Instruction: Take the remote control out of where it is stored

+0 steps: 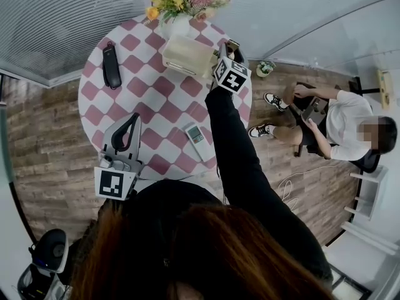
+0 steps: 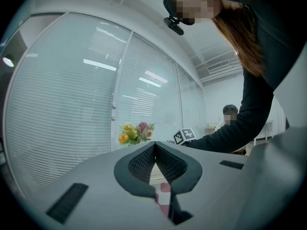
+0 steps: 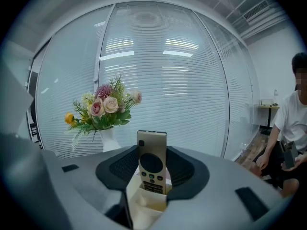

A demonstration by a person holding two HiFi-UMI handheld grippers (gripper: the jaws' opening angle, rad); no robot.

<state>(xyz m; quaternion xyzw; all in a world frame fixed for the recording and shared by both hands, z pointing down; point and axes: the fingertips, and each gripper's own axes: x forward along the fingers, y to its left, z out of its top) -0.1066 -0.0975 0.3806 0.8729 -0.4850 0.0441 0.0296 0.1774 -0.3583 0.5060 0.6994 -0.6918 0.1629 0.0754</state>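
A slim gold remote control [image 3: 152, 163] stands upright between the jaws of my right gripper [image 3: 152, 170], and both pads press on its sides. Its lower end still sits inside the cream storage box [image 3: 144, 207]. In the head view the right gripper [image 1: 230, 47] reaches over the right end of that box [image 1: 186, 56] at the far side of the round checked table [image 1: 150, 86]. My left gripper [image 1: 134, 119] hovers over the table's near left part with its jaws together and nothing in them; its tips [image 2: 154, 146] meet in the left gripper view.
A black remote [image 1: 112, 66] lies at the table's left, and a white remote [image 1: 195, 140] near its front right. A white vase of flowers [image 1: 181, 5] stands behind the box. A person sits on a chair at the right [image 1: 337, 120]. Glass walls with blinds lie beyond.
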